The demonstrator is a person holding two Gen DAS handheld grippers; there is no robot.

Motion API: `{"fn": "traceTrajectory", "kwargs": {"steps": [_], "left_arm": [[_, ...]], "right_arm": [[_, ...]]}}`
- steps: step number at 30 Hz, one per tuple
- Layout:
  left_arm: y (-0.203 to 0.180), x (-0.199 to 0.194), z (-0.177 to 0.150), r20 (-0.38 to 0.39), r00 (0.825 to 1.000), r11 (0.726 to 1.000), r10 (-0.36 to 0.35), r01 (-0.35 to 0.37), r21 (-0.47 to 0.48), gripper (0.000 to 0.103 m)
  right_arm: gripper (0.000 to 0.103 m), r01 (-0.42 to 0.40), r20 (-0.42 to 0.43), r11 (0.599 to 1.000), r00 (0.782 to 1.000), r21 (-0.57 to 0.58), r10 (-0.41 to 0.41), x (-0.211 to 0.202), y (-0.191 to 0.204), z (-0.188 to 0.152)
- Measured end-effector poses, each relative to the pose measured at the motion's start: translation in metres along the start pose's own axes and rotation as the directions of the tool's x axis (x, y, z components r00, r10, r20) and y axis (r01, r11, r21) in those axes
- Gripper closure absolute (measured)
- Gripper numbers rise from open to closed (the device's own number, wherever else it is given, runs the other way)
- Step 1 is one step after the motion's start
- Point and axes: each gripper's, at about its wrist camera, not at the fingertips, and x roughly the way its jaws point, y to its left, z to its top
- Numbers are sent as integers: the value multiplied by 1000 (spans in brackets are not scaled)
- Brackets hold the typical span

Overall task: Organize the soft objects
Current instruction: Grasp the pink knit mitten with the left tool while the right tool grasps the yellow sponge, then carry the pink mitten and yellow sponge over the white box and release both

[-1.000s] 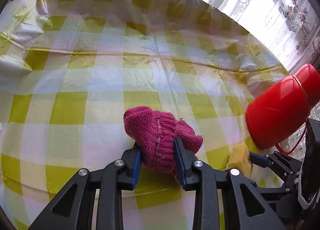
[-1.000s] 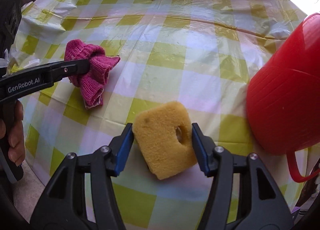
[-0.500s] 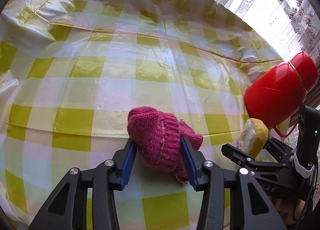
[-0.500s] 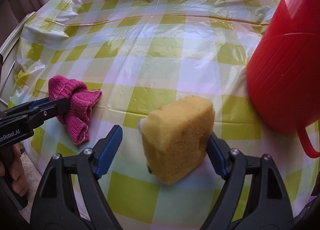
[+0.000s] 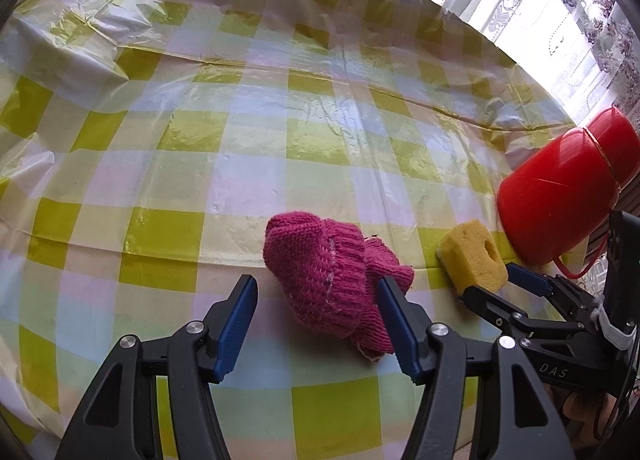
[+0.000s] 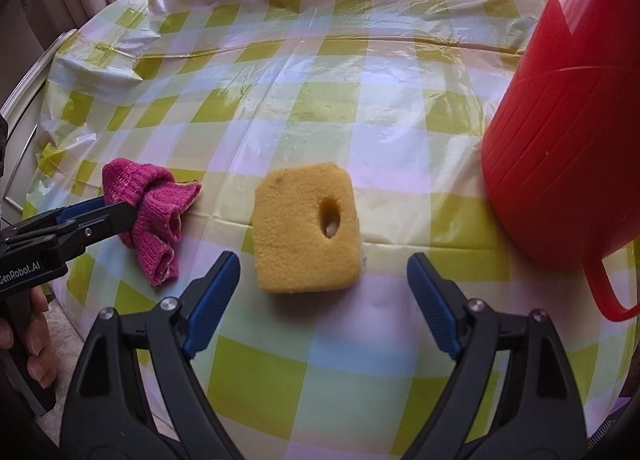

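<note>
A pink knitted piece (image 5: pixel 320 268) lies bunched on the checked tablecloth (image 5: pixel 240 139). My left gripper (image 5: pixel 316 292) straddles it with its jaws opening. The left pad stands off the wool and the right pad is at its edge. A yellow sponge (image 6: pixel 306 227) with a hole through it lies flat on the cloth, just past my right gripper (image 6: pixel 323 264). That gripper's jaws are wide and still opening, with neither pad touching the sponge. In the left wrist view the sponge (image 5: pixel 472 256) sits right of the knit, with the right gripper (image 5: pixel 496 284) behind it.
A red plastic jug (image 6: pixel 560 119) with a handle stands close to the right of the sponge. Lace curtains (image 5: pixel 580 19) hang beyond the table's far right edge. A hand (image 6: pixel 32 344) holds the left gripper's grip at the table's near left edge.
Both grippers have opened and let go. The pink knit now rests loose on the cloth. The sponge has tipped out of the right jaws and lies flat.
</note>
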Motion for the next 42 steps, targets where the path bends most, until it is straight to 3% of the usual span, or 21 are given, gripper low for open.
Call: {"fn": "traceTrajectory", "kwargs": {"steps": [6, 7, 8, 10, 25, 42], "left_arm": [[0, 5, 1, -5, 1000, 1000, -7, 7, -5, 41], [0, 6, 1, -7, 1000, 1000, -7, 7, -3, 42], [-1, 8, 2, -10, 1000, 1000, -6, 7, 1, 50], [-3, 13, 2, -26, 1000, 1000, -12, 13, 10, 67], [-43, -28, -13, 69, 997, 992, -22, 13, 125, 71], [-122, -60, -45, 72, 989, 962, -130, 109, 251, 71]], "right_arm": [[16, -30, -5, 999, 1000, 10, 30, 13, 5, 11], [21, -26, -8, 1000, 1000, 5, 26, 15, 6, 11], [35, -23, -12, 1000, 1000, -2, 23, 17, 8, 11], [46, 11, -12, 1000, 1000, -19, -11, 17, 11, 9], [48, 85, 120, 996, 989, -1, -84, -45, 15, -19], [48, 153, 152, 984, 974, 90, -166, -114, -25, -72]]}}
